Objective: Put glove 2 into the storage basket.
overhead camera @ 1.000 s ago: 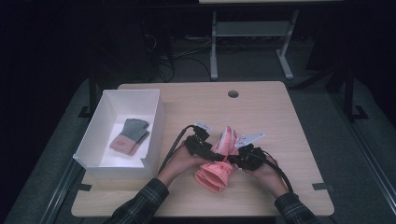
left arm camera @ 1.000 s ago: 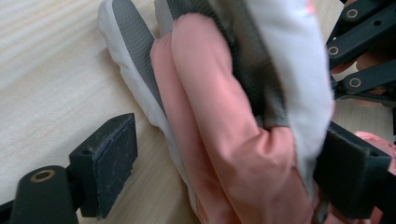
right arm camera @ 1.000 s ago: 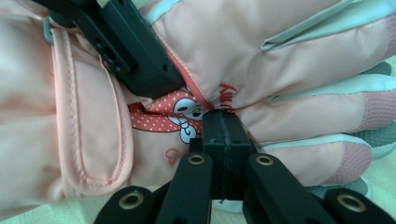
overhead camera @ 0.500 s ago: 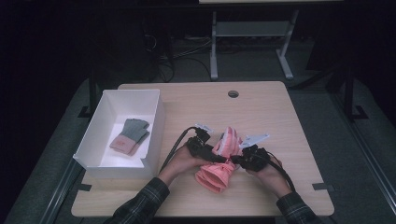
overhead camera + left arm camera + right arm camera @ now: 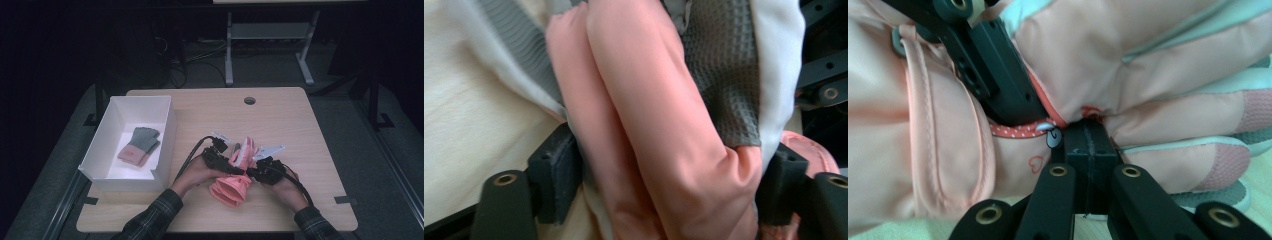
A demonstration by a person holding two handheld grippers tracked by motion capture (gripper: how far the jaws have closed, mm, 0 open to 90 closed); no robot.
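Left gripper [image 5: 231, 167]: its jaws have just been closing, and in the left gripper view a thick roll of the pink glove [image 5: 659, 130] fills the gap between them; both pads [image 5: 555, 175] lie against the fabric, so it grips the glove.
Right gripper [image 5: 254, 172]: jaws pressed together, pinching a small fold of the pink glove at the seam where the wrist part meets the palm, as the right gripper view shows [image 5: 1087, 145].
Gripper to gripper: the two meet over the glove's middle; the left gripper's black jaw crosses the upper left of the right gripper view.
Hands: the left hand [image 5: 196, 172] and the right hand [image 5: 284, 186] sit either side of the glove, plaid sleeves coming in from the table's near edge.
Pink glove [image 5: 235, 180]: lies on the table near its front edge, cuff bunched towards the person, fingers pointing away; grey textured patches and pale trim show on it.
Table [image 5: 280, 120]: light wood, bare beyond the glove.
White box [image 5: 165, 135]: stands on the table left of the glove, well apart from it.
Second glove [image 5: 140, 145]: grey and pink, lies flat inside the white box.
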